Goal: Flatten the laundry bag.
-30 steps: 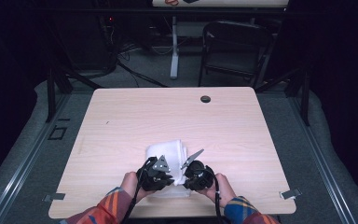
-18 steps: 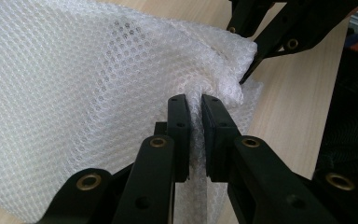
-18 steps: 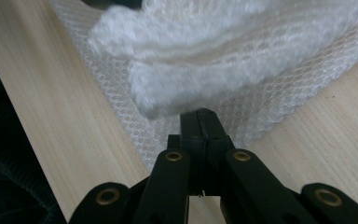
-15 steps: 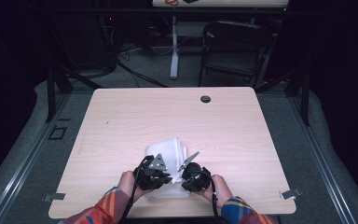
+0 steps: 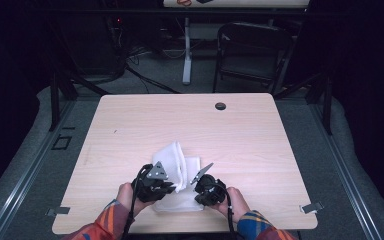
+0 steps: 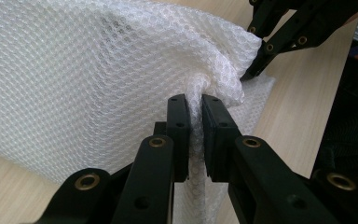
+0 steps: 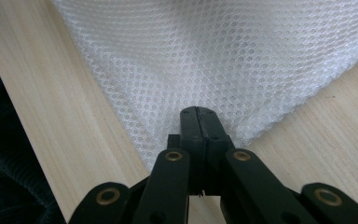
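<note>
Left gripper point(image 5: 172, 184) has lifted the mesh sheet point(image 5: 172, 159) off the table point(image 5: 260, 135).

My left gripper point(image 5: 166, 186) is clamped tight, raised and tilted. My right gripper point(image 5: 203, 191) is clamped too, held low.

A dim lab or recording studio is suggested. A bare wooden table point(image 5: 190, 125) is framed by metal rails point(image 5: 20, 185) on grey carpet. Beyond the table, a black chair point(image 5: 252, 55) and loose cables point(image 5: 140, 65) are seen.
</note>
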Demonstrator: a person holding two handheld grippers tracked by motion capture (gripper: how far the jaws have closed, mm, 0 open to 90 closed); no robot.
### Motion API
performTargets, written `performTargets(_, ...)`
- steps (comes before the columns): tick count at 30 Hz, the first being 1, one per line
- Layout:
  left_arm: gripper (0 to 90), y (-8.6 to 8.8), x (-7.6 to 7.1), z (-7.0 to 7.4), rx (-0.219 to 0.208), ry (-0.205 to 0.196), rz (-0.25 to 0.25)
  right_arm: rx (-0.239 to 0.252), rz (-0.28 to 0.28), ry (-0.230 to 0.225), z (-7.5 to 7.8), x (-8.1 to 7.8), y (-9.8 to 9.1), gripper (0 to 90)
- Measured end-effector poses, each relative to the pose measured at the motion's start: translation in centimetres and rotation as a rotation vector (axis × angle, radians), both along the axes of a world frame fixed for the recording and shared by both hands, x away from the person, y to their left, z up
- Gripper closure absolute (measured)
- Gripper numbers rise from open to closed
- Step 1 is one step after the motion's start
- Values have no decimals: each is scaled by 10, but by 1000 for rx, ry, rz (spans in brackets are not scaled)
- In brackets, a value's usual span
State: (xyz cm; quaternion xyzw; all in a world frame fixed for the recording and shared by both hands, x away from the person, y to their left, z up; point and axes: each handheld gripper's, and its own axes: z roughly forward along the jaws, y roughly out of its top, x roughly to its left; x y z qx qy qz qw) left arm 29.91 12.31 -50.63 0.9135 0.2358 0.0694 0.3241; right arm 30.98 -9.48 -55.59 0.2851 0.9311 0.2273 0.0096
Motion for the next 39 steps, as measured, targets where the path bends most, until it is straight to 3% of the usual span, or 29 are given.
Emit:
performTargets(9, 813, 11, -1, 5, -15, -4, 33, -31, 0, -9, 1, -2, 2, 900)
performTargets(16, 819, 18, 0, 5, 1, 3, 64, -30, 2, -9, 1, -2, 2, 900)
performTargets(21, 821, 23, -1, 9, -7, -21, 79, -38, 4, -9, 2, -1, 2, 900)
performTargets(25, 821, 25, -2, 7, 18, 0, 81, -47, 6, -8, 2, -1, 1, 900)
performTargets(29, 823, 32, -3, 8, -3, 5, 106, -43, 7, -1, 2, 0, 0, 900)
performTargets(39, 823, 48, -2, 6, 24, 53, 150, -48, 2, 5, 2, 0, -1, 900)
